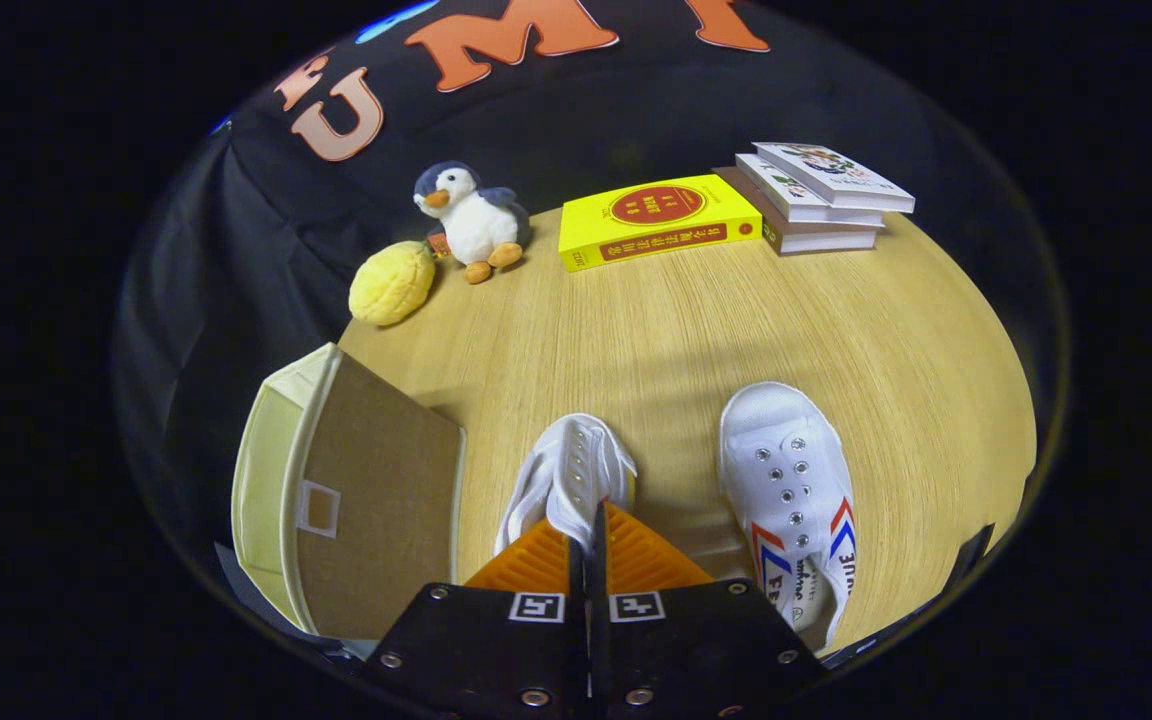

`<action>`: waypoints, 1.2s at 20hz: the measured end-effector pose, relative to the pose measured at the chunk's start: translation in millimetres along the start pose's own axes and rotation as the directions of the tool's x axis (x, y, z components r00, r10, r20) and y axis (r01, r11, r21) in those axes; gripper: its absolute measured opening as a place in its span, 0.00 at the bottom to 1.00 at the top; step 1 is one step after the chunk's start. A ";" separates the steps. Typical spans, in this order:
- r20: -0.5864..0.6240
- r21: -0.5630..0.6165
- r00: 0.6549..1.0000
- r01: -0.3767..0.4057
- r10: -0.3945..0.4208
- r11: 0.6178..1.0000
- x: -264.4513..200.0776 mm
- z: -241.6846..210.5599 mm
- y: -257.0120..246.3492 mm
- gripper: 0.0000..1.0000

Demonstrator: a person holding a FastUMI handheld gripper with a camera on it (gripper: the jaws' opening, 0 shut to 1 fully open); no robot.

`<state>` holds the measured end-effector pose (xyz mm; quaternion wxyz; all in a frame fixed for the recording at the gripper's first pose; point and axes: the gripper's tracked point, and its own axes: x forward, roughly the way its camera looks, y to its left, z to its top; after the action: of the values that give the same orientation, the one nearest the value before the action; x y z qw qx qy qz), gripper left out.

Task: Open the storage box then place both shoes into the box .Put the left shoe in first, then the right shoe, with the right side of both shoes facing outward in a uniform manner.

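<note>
1. To the left of your gripper's fingers sits the storage box [356, 500], cream-sided, its brown lid panel lying flat across the top with a small pale pull tab; it rests at the left edge of the wooden table [696, 330], close beside the fingers.
2. Well beyond the box, at the far left of the table, you have a yellow plush lemon [392, 283] and, touching it on its right, a plush penguin [471, 222] standing upright.
3. Your gripper [588, 545] has its two orange ribbed fingers [534, 562] drawn together so that only a thin dark seam shows between them. They are clenched on the left shoe [568, 478], a white canvas one: the fabric at its opening is pinched in that seam, and the toe points straight ahead and away from you, tipped a little onto its side.
4. Far beyond the fingers, across a bare stretch of table, a thick yellow book [658, 220] lies flat near the back edge.
5. Just to the right of your fingers, apart from the held shoe, lies the right shoe [794, 490], white with red and blue stripes on its side and metal eyelets showing, sole down, toe pointing away from you, heel level with the gripper body.
6. Far ahead and to the right, next to the yellow book, a stack of books [816, 200] sits at the back corner of the table.
</note>
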<state>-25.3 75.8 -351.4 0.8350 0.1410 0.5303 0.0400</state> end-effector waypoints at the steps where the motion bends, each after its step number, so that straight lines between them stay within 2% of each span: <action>1: 0.009 -0.001 1.000 -0.011 0.011 1.000 -4.7 1.9 6.7 0.02; 8: 0.124 -0.040 0.990 -0.062 0.066 0.997 -46.0 35.5 42.5 0.01; 13: 0.213 -0.106 0.965 -0.130 0.150 0.986 -94.2 67.0 94.7 0.01; 17: 0.217 -0.155 0.951 -0.190 0.221 0.970 -114.9 73.2 146.6 0.01; 20: 0.179 -0.176 0.954 -0.211 0.242 0.962 -103.5 62.7 183.1 0.01; 24: 0.103 -0.181 0.968 -0.208 0.229 0.961 -72.8 41.5 227.7 0.01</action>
<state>-0.8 270.0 -207.9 0.8654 0.1295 0.4539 0.1682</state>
